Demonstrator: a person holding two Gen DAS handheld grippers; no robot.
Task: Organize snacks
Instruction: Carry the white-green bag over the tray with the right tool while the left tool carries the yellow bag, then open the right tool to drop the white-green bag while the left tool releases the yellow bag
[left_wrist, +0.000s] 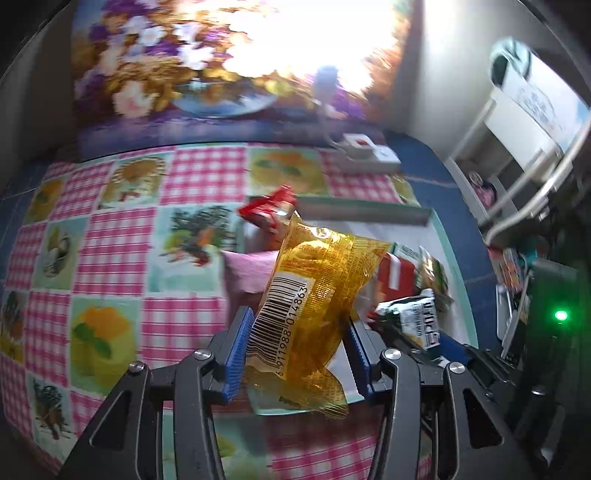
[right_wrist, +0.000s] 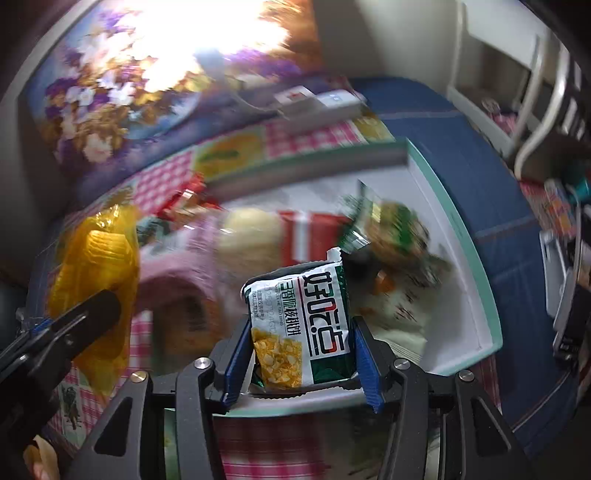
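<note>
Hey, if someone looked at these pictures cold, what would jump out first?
A crinkly yellow snack packet, barcode up, clamped in the left gripper over the checked tablecloth. The right gripper grips a green-and-white biscuit packet above the white box of snacks.

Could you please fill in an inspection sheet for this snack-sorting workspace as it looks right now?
Surface: table under a pink checked cloth with fruit pictures.
Job's things: yellow snack pack and green-and-white snack pack, each held; open teal-rimmed box with more packets inside.
Clutter: white power strip at the table's far edge.
Grippers: left gripper shut on the yellow pack; right gripper shut on the green-and-white pack.
Cables: a cord runs from the power strip.
Surroundings: floral picture behind the table, white rack to the right, blue floor.
</note>
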